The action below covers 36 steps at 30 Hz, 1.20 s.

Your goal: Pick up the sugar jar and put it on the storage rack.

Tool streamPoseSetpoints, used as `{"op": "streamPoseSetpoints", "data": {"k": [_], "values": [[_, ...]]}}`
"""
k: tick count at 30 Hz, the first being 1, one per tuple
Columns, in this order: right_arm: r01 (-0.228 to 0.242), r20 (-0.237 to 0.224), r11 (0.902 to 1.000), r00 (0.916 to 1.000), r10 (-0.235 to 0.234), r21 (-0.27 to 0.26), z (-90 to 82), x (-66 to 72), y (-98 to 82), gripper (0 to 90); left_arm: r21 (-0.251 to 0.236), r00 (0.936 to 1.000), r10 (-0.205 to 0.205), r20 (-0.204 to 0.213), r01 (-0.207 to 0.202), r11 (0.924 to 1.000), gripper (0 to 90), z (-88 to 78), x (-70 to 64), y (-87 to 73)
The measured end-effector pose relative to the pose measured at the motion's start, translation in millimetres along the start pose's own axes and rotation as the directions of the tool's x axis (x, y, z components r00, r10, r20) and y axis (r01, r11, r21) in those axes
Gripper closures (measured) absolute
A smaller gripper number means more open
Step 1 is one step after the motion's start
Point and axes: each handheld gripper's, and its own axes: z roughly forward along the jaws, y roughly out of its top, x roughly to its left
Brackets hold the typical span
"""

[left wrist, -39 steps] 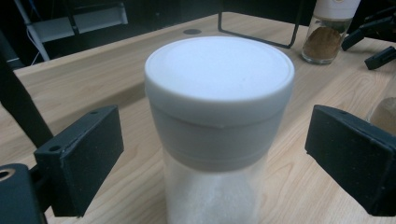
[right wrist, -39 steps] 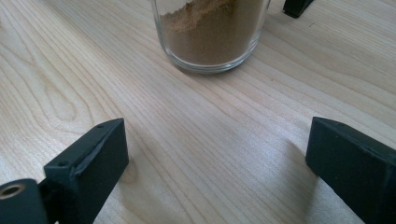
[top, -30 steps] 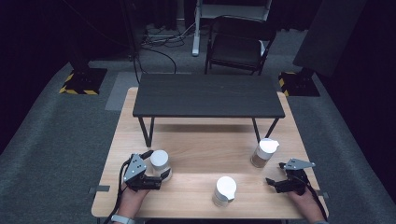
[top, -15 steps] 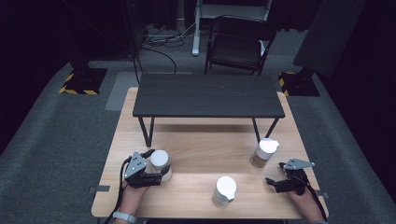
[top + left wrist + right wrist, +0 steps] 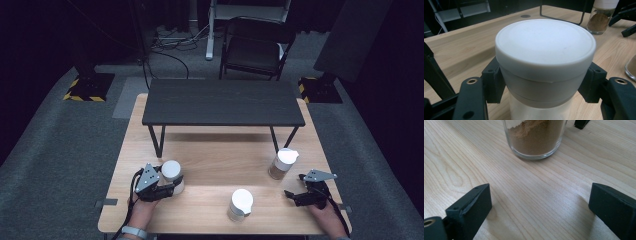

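**Left jaws clamp the near-left jar while the right claw waits open**

On the wooden table (image 5: 215, 150), the left gripper (image 5: 170, 189) had just closed its jaws on the white-lidded jar (image 5: 171, 175) at the near left, pads pressing just under the lid (image 5: 545, 47), likely for a firm hold. A 2nd jar (image 5: 240, 204) stood near centre. A 3rd jar (image 5: 283, 163) of brown powder stood right. The right gripper (image 5: 294, 196) rested near right, jaws wide and empty, probably kept ready

White lid (image 5: 545, 47) on the jar, black fingers (image 5: 492, 82), pale wood-grain table (image 5: 215, 150) (brown powder in another jar (image 5: 535, 137)).
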Motion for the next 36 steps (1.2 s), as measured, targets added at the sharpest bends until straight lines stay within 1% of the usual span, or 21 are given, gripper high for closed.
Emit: {"op": "streamPoseSetpoints", "data": {"k": [4,7,8,13,20,22,25,30,33,36], "values": [[-0.002,0.002,1.0,1.0,0.002,0.0,0.2,0.5,0.1,4.4,-0.013,0.9996,-0.03,0.004,0.03,0.9995,34.1,1.7,-1.4,3.4],[-0.002,0.003,1.0,1.0,0.002,0.0,0.3,0.7,0.1,4.4,-0.026,0.9996,-0.028,-0.003,0.028,0.9993,34.1,2.6,-4.1,8.9],[-0.002,0.003,1.0,1.0,0.002,0.0,0.3,0.7,0.1,4.4,-0.026,0.9996,-0.028,-0.003,0.028,0.9993,34.1,2.6,-4.1,8.9],[-0.003,0.004,1.0,1.0,0.003,0.0,0.3,1.0,0.2,4.4,-0.024,0.9991,-0.031,-0.029,0.03,0.9993,34.1,6.7,-9.9,15.9],[-0.004,0.005,1.0,1.0,0.004,0.0,0.3,1.5,0.2,4.3,-0.043,0.9985,-0.04,-0.038,0.039,0.9983,34.1,8.0,-8.6,26.5],[-0.006,0.006,1.0,1.0,0.006,0.0,0.3,1.9,0.2,4.3,-0.04,0.9987,-0.039,-0.033,0.038,0.9985,34.0,9.3,-6.3,31.5],[-0.007,0.008,1.0,0.9999,0.007,0.0,0.4,2.3,0.4,4.3,-0.035,0.9991,-0.024,-0.035,0.023,0.9991,34.0,11.8,-3.9,40.3],[-0.008,0.008,1.0,0.9999,0.008,0.0,0.5,2.3,0.4,4.3,-0.051,0.9989,-0.039,-0.026,0.038,0.998,34.0,14.6,3.0,54.3],[-0.008,0.008,1.0,0.9999,0.008,0.0,0.5,2.3,0.4,4.3,-0.053,0.9995,-0.021,-0.025,0.019,0.9984,34.0,15.1,5.3,66.6],[-0.008,0.008,1.0,0.9999,0.008,0.0,0.5,2.4,0.4,4.3,-0.06,0.9996,-0.016,-0.024,0.015,0.9981,34.0,16.1,7.6,77.3]]}}
